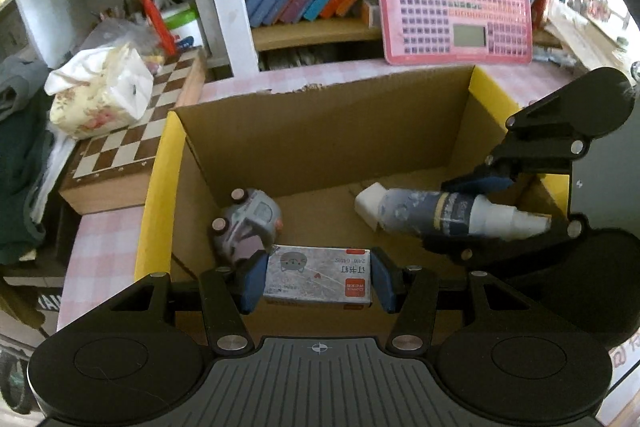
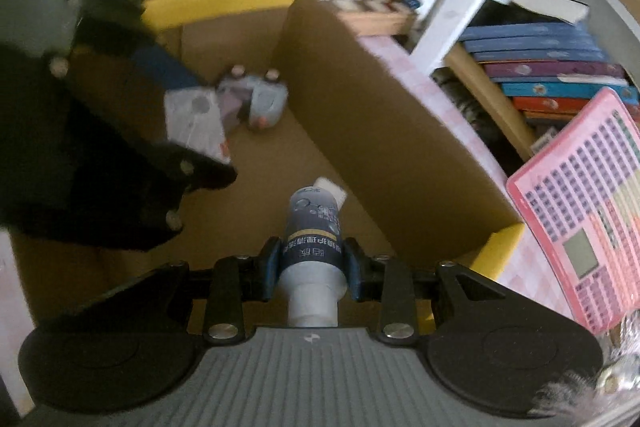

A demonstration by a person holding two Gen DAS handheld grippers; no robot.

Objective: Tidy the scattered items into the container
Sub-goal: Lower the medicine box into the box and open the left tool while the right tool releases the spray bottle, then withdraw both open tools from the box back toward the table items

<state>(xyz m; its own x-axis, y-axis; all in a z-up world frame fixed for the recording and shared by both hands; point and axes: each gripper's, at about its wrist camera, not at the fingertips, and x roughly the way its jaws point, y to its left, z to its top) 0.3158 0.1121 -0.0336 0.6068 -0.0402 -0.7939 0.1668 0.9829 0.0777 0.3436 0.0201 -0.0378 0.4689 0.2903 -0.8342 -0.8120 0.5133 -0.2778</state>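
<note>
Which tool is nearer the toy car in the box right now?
Left. The left tool, holding the staple box, is right beside the toy car; the right tool, gripping the spray bottle, is across the cardboard box.

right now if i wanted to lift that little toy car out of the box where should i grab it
Grip the toy car across its rounded body, between the wheel pairs, coming straight down from above. It lies on its side in the cardboard box's corner, wheels facing the wall, so only the top is open; the staple box crowds its near end.
</note>
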